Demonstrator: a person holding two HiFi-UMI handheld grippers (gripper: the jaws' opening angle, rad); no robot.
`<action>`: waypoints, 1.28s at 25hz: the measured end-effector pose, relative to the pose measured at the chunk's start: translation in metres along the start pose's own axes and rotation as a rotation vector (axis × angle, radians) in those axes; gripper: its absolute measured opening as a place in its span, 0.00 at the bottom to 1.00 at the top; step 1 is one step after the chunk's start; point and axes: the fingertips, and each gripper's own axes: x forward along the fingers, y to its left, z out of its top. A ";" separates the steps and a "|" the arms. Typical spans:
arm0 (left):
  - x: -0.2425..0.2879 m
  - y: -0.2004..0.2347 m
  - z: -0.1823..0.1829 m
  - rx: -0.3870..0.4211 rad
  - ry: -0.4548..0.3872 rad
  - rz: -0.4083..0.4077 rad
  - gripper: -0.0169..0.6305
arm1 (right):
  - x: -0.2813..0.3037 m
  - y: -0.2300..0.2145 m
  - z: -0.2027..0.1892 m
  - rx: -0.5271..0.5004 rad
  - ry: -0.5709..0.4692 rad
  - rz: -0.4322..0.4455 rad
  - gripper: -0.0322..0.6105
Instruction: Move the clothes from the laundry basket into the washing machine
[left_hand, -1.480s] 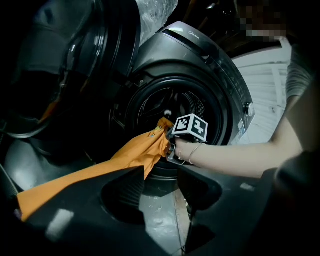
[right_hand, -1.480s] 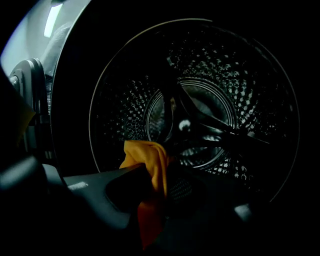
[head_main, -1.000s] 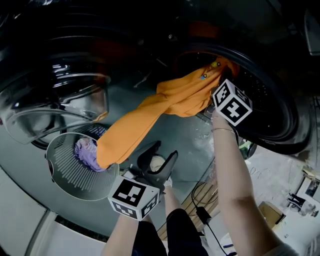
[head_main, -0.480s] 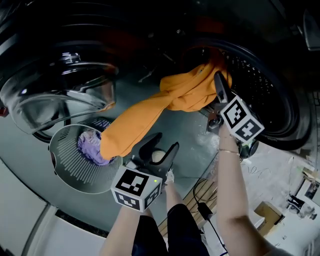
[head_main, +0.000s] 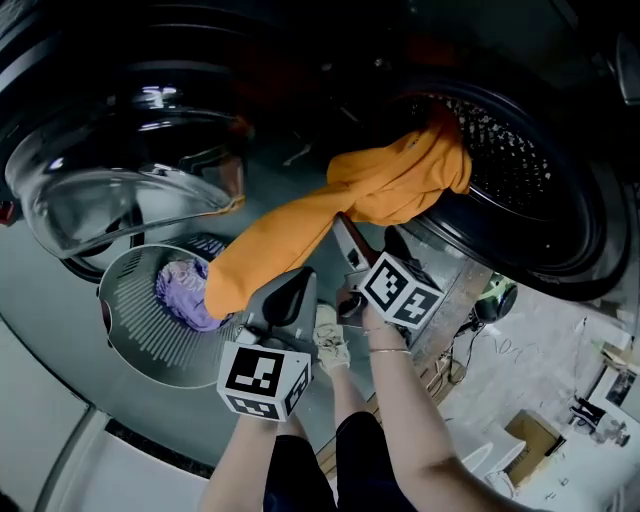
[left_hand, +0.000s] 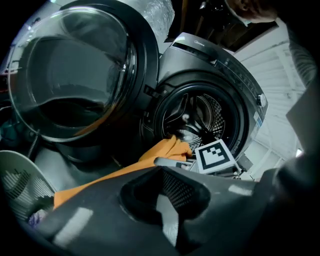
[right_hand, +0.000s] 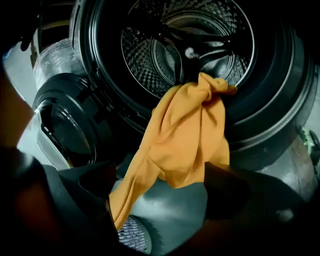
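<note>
Since a second ago the right gripper (right_hand: 159, 181) has let go of the orange garment (head_main: 340, 205) and pulled back from the drum mouth (head_main: 505, 150), where it had been pushing the cloth in. Its marker cube (head_main: 400, 290) now sits below and left of the drum mouth, close beside the left gripper (head_main: 292, 290). The left gripper's jaws, spread in a V a second ago, are now pressed together with nothing between them. The right gripper's jaws stand wide apart and pinch no cloth. In the right gripper view the garment hangs beyond the gap between them.

The orange garment is only partly in. Its bunched top end lies over the lower-left lip of the drum mouth and covers that part of the opening. The rest of the opening is unobstructed and shows the perforated drum wall. From the lip the cloth trails out, down and left, in one long fold, and its far end hangs over the laundry basket (head_main: 130, 350), far to the lower left of the drum mouth. A purple garment (head_main: 180, 295) lies in the basket, just beside that orange end.

The glass door (head_main: 110, 200) is swung fully open to the left of the drum mouth, with the hanging cloth passing between the two. A pale shoe (head_main: 328, 340) shows below the drum mouth, between the two grippers. A dark cable (head_main: 452, 335) and cardboard boxes (head_main: 530, 430) lie on the floor further down to the right.
</note>
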 end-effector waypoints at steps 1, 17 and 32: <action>-0.001 0.003 0.000 -0.001 -0.004 0.004 0.04 | 0.007 0.003 -0.010 0.021 0.016 0.004 0.93; 0.005 0.005 -0.002 -0.002 -0.032 -0.019 0.04 | 0.034 -0.046 0.025 -0.059 -0.039 -0.142 0.14; 0.046 -0.051 0.042 0.081 -0.034 -0.100 0.04 | -0.037 -0.033 0.189 -0.243 -0.407 -0.127 0.14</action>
